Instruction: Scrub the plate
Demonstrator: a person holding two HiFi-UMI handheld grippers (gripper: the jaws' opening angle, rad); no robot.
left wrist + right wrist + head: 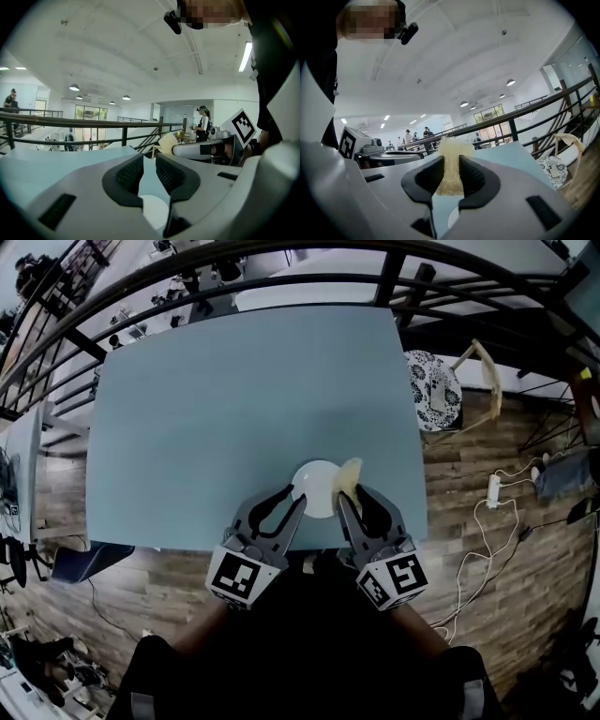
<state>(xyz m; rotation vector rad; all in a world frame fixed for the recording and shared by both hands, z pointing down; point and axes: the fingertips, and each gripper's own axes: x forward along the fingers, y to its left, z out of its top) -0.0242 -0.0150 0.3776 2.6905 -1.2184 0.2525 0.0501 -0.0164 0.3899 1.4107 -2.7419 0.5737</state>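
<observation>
Beside plate (pixel 314 486), right gripper (pixel 343 495) jaws clamp sponge (pixel 350 474) pointing away, left gripper (pixel 300 499) jaws ajar

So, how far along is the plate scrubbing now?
Done: the right gripper is shut on the scrub pad. In hand: the pad is at the plate's right rim, and the left gripper is slightly open by its left rim. Left: the scrubbing itself.

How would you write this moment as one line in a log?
left gripper: narrowly open at plate rim | right gripper: shut on scrubber at plate's right rim | plate: on table
</observation>
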